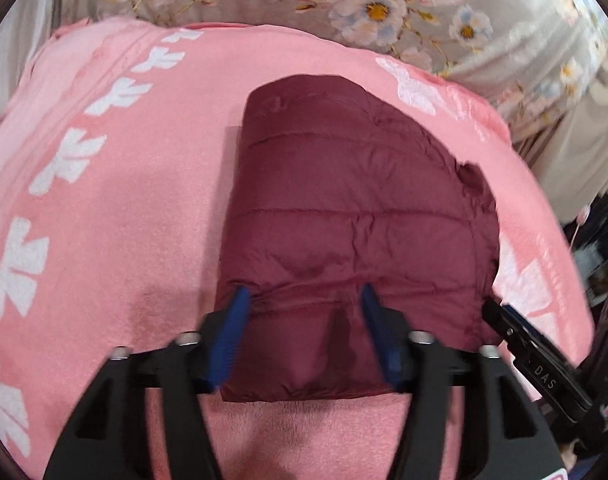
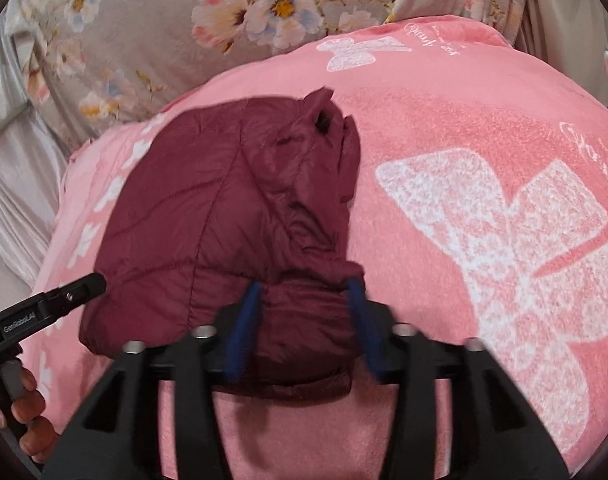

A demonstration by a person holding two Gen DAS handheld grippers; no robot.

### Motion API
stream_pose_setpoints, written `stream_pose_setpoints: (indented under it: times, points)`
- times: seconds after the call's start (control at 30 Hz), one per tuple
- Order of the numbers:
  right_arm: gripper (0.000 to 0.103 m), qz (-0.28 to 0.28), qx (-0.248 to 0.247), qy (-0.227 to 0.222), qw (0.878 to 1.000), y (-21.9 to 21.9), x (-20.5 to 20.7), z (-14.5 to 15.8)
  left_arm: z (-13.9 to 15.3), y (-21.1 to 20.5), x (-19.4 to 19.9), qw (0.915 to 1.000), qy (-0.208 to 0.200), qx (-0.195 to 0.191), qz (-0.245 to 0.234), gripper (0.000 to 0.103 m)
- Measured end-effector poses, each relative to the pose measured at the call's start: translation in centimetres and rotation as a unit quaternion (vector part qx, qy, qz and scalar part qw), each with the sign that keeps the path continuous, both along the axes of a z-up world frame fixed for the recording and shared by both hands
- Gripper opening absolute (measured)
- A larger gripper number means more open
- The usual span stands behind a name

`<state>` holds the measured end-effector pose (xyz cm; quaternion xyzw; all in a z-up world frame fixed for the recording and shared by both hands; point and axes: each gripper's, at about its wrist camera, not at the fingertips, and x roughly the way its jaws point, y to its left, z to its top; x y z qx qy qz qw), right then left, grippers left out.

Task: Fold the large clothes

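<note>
A folded maroon quilted jacket (image 1: pixel 344 208) lies on a pink blanket (image 1: pixel 124 200). My left gripper (image 1: pixel 304 300) is open, its blue fingers (image 1: pixel 232 332) spread over the jacket's near left edge, with fabric between them. The right gripper shows at the right in this view (image 1: pixel 536 364). In the right wrist view the jacket (image 2: pixel 208 220) lies left of centre. My right gripper (image 2: pixel 304 300) is open, its fingers either side of the jacket's bunched near right corner. The left gripper (image 2: pixel 44 308) shows at the left in this view, held by a hand.
The pink blanket (image 2: pixel 444 140) has white butterfly prints and covers a bed. A grey floral sheet (image 1: pixel 344 0) lies beyond it. Dark clutter (image 1: pixel 600 240) stands past the bed's right edge.
</note>
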<state>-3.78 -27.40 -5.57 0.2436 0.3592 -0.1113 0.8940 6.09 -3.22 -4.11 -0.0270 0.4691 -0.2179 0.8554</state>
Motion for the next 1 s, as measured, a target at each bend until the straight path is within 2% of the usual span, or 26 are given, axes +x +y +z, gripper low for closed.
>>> stream_pose_setpoints:
  times: [0.1,0.17,0.23,0.37,0.47,0.53,0.77,0.9,1.0]
  points:
    - [0.064,-0.011,0.031,-0.005,0.999,-1.6,0.2,0.0,0.3,1.9,1.3,0.9992,0.002,-0.010,0.039,0.071]
    - [0.064,-0.008,0.075,0.001,0.997,-2.8,0.8,-0.9,-0.4,2.7,2.4,0.9985,0.027,-0.019,0.044,0.071]
    - [0.064,-0.001,0.114,0.006,0.993,-3.5,1.5,-1.9,-1.7,3.0,3.5,0.9959,0.070,-0.040,0.040,0.071]
    - [0.067,0.007,0.179,0.001,0.984,-4.1,2.6,-3.4,-3.4,2.7,4.5,0.9893,0.118,-0.082,0.026,0.071]
    - [0.070,0.013,0.203,-0.009,0.979,-4.2,3.1,-3.6,-4.2,1.8,5.1,0.9842,0.138,-0.111,0.012,0.080]
    - [0.073,0.019,0.221,-0.014,0.975,-4.2,3.6,-3.8,-4.3,1.0,5.5,0.9831,0.138,-0.120,0.000,0.087]
    - [0.074,0.033,0.249,-0.019,0.968,-3.8,5.5,-3.9,-4.0,-1.1,6.0,0.9858,0.129,-0.107,-0.014,0.088]
    - [0.069,0.039,0.238,-0.014,0.970,-2.9,6.4,-3.3,-2.9,-1.9,5.2,0.9926,0.095,-0.073,-0.022,0.079]
    - [0.054,0.037,0.202,-0.014,0.978,-2.3,6.2,-2.3,-1.5,-2.8,4.2,0.9970,0.058,-0.037,-0.034,0.067]
